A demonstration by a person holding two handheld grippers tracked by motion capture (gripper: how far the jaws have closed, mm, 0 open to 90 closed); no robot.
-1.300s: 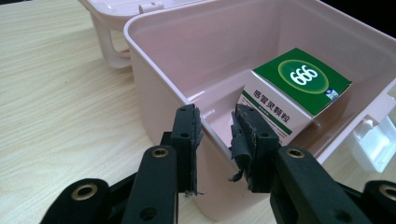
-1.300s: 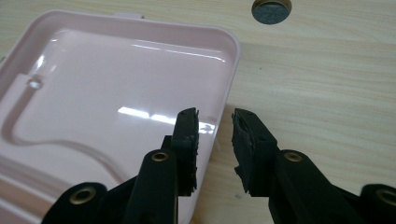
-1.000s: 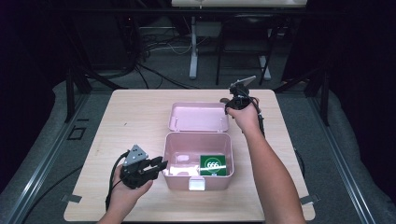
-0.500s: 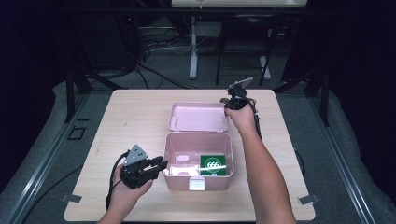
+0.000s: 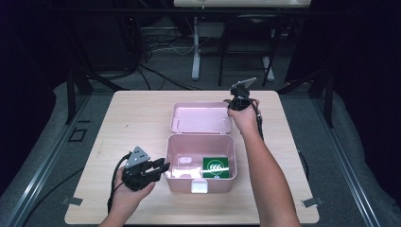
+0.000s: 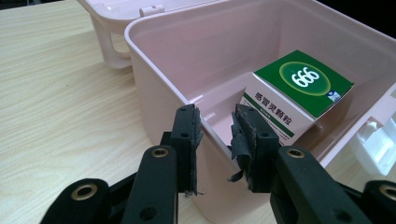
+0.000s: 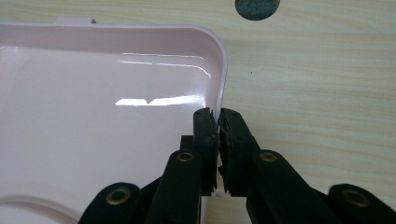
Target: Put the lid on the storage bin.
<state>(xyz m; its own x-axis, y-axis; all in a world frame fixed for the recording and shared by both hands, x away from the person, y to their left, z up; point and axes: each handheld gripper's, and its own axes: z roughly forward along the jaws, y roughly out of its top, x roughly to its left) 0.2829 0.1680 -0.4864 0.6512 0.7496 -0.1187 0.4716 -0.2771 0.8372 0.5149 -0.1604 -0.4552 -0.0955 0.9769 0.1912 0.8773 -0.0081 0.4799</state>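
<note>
Nearest the person, the left gripper was clamped on the left wall of a pink box, one jaw outside and one inside, steadying it. Inside the box, a green and white carton leaned toward its right side. Beyond the box, its hinged lid lay flat and open on the table. The right gripper had just been closing, and its jaws now pinched the lid's right rim. Judging by this, the packing looked done, and swinging the lid shut remained. Bare tabletop lay on both sides and behind the lid, with the far edge near.
</note>
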